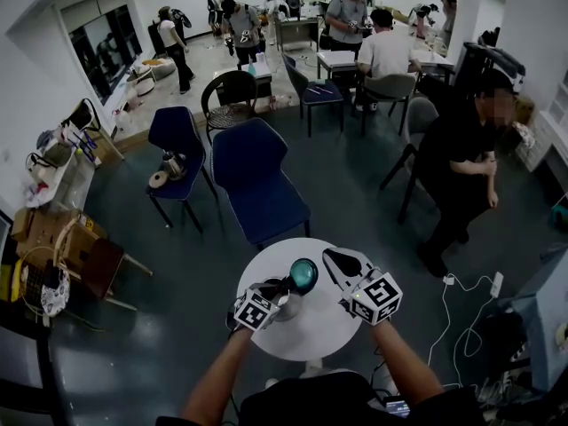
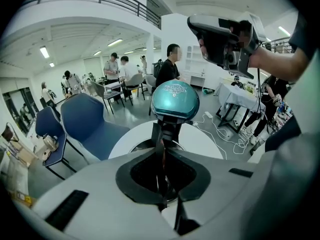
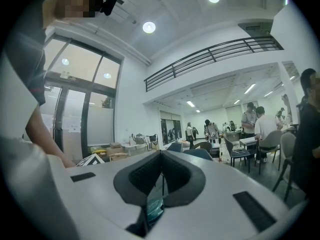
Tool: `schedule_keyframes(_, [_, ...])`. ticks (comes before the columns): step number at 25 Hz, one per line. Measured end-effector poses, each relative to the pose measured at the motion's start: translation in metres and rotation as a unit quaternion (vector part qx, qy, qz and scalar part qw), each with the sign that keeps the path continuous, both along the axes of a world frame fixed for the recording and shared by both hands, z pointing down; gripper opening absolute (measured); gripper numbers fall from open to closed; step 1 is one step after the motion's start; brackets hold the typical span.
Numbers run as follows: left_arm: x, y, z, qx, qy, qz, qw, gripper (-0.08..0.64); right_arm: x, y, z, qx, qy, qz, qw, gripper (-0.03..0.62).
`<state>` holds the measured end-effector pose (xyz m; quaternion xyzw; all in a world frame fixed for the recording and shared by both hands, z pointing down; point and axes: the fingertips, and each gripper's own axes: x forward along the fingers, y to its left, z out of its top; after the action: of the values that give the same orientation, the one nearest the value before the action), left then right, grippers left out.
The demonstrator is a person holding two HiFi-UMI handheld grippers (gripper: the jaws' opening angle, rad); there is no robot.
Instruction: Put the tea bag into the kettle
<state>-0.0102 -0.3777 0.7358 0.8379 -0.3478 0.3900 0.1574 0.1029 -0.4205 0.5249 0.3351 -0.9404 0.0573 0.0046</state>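
Observation:
On the round white table (image 1: 330, 328) stands a grey kettle (image 1: 289, 307), its teal domed lid (image 1: 303, 275) tipped up. My left gripper (image 1: 286, 285) is shut on the dark stem under that lid (image 2: 175, 100), with the kettle's rim (image 2: 141, 145) just behind the left gripper (image 2: 162, 134). My right gripper (image 1: 334, 261) hovers to the right of the lid, above the table, jaws closed. In the right gripper view the right gripper (image 3: 161, 155) points out into the room, and a sliver of teal lid (image 3: 155, 209) shows below it. No tea bag shows in any view.
Two blue chairs (image 1: 257, 185) (image 1: 177, 140) stand just beyond the table. A person in black (image 1: 461, 167) stands at the right, and a white cable with a power strip (image 1: 470, 287) lies on the floor there. Boxes and clutter (image 1: 53, 238) line the left wall.

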Motion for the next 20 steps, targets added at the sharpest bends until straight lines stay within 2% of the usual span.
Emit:
schedule_keyframes(12, [0.003, -0.001, 0.01, -0.007, -0.025, -0.001, 0.9997, 0.031, 0.006, 0.001, 0.005, -0.005, 0.001, -0.001, 1.0, 0.015])
schedule_keyframes(20, [0.003, -0.001, 0.004, -0.005, 0.007, -0.021, 0.9997, 0.032, 0.009, -0.001, 0.007, -0.01, 0.001, -0.002, 1.0, 0.015])
